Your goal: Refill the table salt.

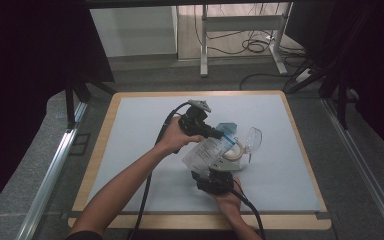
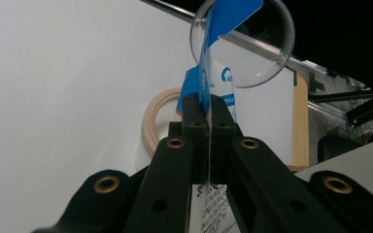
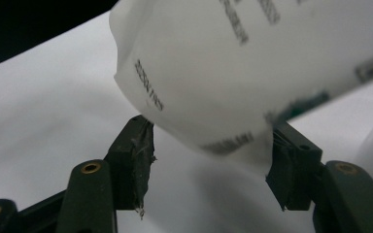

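Observation:
A white printed pouch with a blue top strip [image 1: 207, 150] hangs tilted over the middle of the mat. My left gripper [image 1: 219, 133] is shut on its blue upper edge; in the left gripper view the jaws [image 2: 205, 104] pinch the thin film of the pouch [image 2: 222, 82] edge-on. Below the pouch, my right gripper [image 1: 211, 176] points up at its lower end. In the right gripper view its jaws [image 3: 212, 130] stand apart with the pouch's white bottom [image 3: 223, 63] bulging between them, not squeezed.
A beige tape roll [image 1: 236, 152] [image 2: 153, 116] lies on the mat just right of the pouch, and a clear plastic cup [image 1: 254, 138] [image 2: 260, 53] lies beside it. The pale mat [image 1: 130, 150] covers a wooden board. Desk legs and cables [image 1: 252, 45] stand beyond the table.

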